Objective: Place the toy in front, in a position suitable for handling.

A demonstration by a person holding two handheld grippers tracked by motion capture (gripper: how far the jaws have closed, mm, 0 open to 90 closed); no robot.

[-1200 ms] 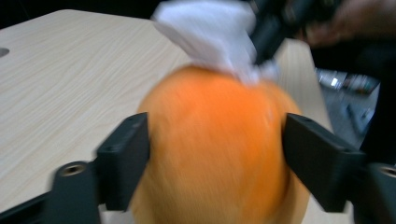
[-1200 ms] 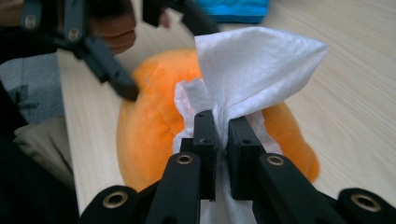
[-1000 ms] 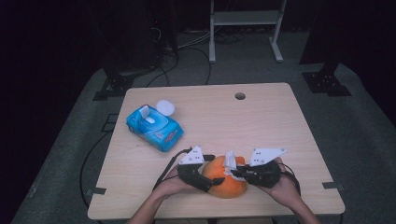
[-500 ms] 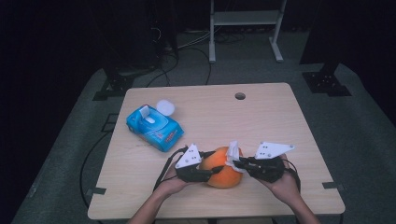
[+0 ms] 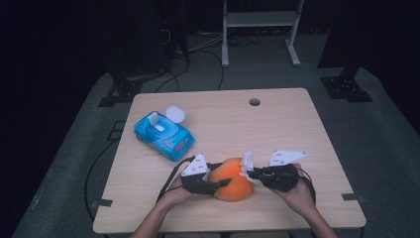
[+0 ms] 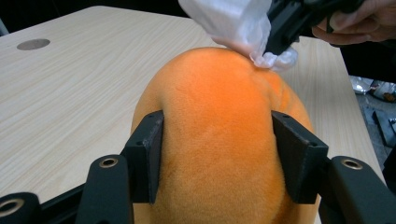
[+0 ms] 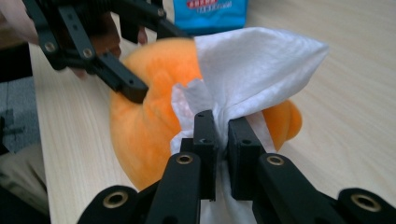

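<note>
While your left claw [image 5: 224, 183] grips the orange plush toy [image 5: 232, 178] by its flanks, its pads pressed into the fur after the jaws have just been closing on it, your right claw [image 5: 251, 173] stands clamped on a bunched white wipe [image 5: 246, 161] and holds it against the toy's upper right side. The toy sits at the near middle of the table [image 5: 277, 124], between your two hands. From the left gripper view, the pads [image 6: 148, 154] dent the fur on either side, and the wipe [image 6: 233, 25] touches the crown at the far end. From the right gripper view, the wipe [image 7: 252, 70] fans out above the pinched jaws and drapes over the toy [image 7: 149, 121].

The step in hand looks like wiping the toy clean while it is held steady. The next move likely calls for you to drag the wipe across the fur with light pressure, keeping the left grip firm so the soft body does not roll or slip.

A blue pack of wipes [image 5: 163, 135] lies at the far left of the table, its white lid flipped open, well apart from the toy. The tabletop is pale wood grain with a round cable hole [image 5: 254, 102] near the far edge. Beyond it, grey floor covering, loose cables and a white metal stand [image 5: 260, 20] sit in a dark room.
</note>
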